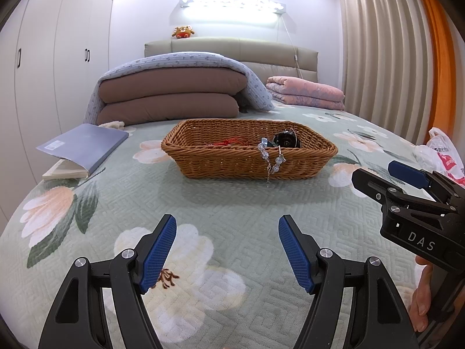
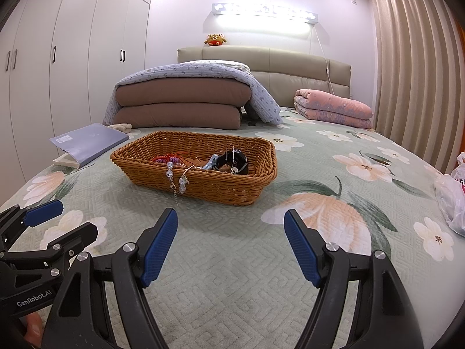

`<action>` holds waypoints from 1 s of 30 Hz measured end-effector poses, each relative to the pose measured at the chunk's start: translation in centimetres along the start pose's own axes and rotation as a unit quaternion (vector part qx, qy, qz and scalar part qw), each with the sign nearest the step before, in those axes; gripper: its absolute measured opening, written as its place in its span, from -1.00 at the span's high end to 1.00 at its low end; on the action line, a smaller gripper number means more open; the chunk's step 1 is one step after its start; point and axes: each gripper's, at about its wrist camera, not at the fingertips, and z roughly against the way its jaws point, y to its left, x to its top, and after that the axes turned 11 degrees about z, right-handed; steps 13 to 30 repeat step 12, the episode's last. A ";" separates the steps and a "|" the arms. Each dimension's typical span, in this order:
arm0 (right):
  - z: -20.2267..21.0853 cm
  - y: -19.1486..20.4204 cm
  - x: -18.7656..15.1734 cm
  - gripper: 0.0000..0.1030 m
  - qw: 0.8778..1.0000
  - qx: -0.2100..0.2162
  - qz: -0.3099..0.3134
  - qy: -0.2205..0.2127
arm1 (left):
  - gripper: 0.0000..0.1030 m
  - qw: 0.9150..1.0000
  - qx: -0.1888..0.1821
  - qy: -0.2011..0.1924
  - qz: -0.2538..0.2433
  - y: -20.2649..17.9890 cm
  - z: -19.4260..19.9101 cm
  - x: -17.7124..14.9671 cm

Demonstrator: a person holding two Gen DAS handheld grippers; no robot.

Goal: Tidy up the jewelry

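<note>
From the left wrist we see our left gripper [image 1: 227, 254] nearest, its blue-padded fingers [image 1: 158, 254] spread wide over the flowered bedspread [image 1: 232, 203] with nothing between them. At the right edge sits our right gripper [image 1: 386, 179], held by a hand [image 1: 421, 296]; its fingers also stand apart. Beyond, near the middle of the bed, rests the wicker basket [image 1: 250, 157]. A clear bead bracelet [image 1: 271, 157] hangs over its near rim, partly outside. Inside lie a red cord [image 1: 232, 142] and a black round object [image 1: 286, 141]. A grey book [image 1: 84, 145] lies to the left.

From the right wrist, our right gripper [image 2: 231, 248] is closest, fingers [image 2: 159, 250] wide and empty above the bedspread [image 2: 232, 247]. Our left gripper [image 2: 66, 219] shows at the lower left. The basket [image 2: 200, 180] sits ahead, left of centre, the bracelet [image 2: 177, 179] draped over its front edge. A plastic bag [image 2: 450, 200] lies at the right.
</note>
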 end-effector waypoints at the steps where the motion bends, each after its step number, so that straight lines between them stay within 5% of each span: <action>1: 0.0 0.0 0.0 -0.51 1.000 0.000 0.000 0.000 | -0.44 1.000 0.000 0.000 0.001 0.0 0.0 0.0; 8: 0.0 0.0 0.0 -0.51 1.000 0.000 0.000 0.000 | -0.44 1.000 -0.024 0.001 0.005 0.4 0.1 0.1; 30: 0.0 0.0 0.0 -0.51 1.000 0.000 0.000 0.000 | -0.44 1.000 -0.022 0.011 0.000 0.3 -0.3 0.1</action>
